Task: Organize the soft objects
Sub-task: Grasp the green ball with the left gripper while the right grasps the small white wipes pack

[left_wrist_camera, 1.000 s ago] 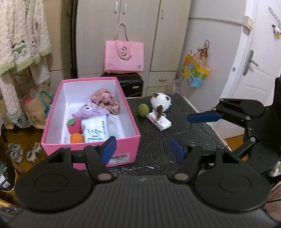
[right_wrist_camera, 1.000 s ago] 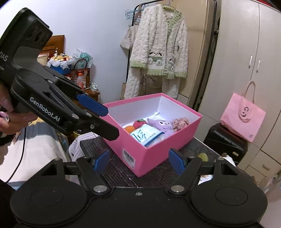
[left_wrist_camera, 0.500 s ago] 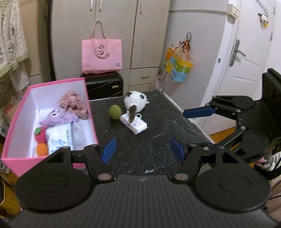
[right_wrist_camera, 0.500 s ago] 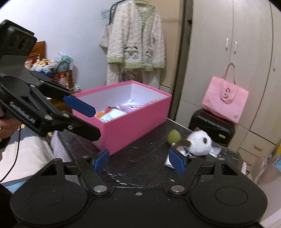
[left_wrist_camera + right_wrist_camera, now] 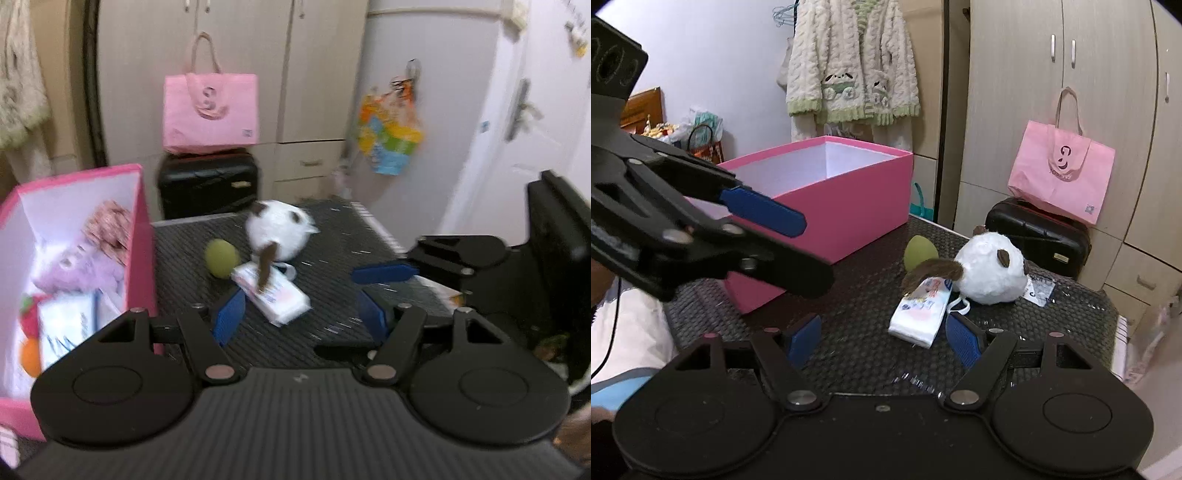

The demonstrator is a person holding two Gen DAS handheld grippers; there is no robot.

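Observation:
A white plush with brown ears (image 5: 279,234) (image 5: 991,271) lies on the black table (image 5: 340,236), its brown tail over a white tissue pack (image 5: 275,291) (image 5: 921,310). A green egg-shaped toy (image 5: 221,257) (image 5: 919,252) sits beside them. The pink box (image 5: 142,236) (image 5: 827,210) at the left holds a purple plush (image 5: 79,267), a pink fabric piece (image 5: 109,225), a tissue pack and small fruit toys. My left gripper (image 5: 303,317) is open and empty, just short of the tissue pack. My right gripper (image 5: 882,338) is open and empty, near the pack too.
A black suitcase (image 5: 208,184) with a pink tote bag (image 5: 210,110) on it stands behind the table, before the wardrobe. A white door (image 5: 524,122) is at the right. A cream knit jacket (image 5: 851,62) hangs behind the box. A small packet (image 5: 1039,290) lies by the plush.
Both grippers have swung right, away from the pink box, and closer to the plush, green toy and tissue pack. Both stay open and empty.

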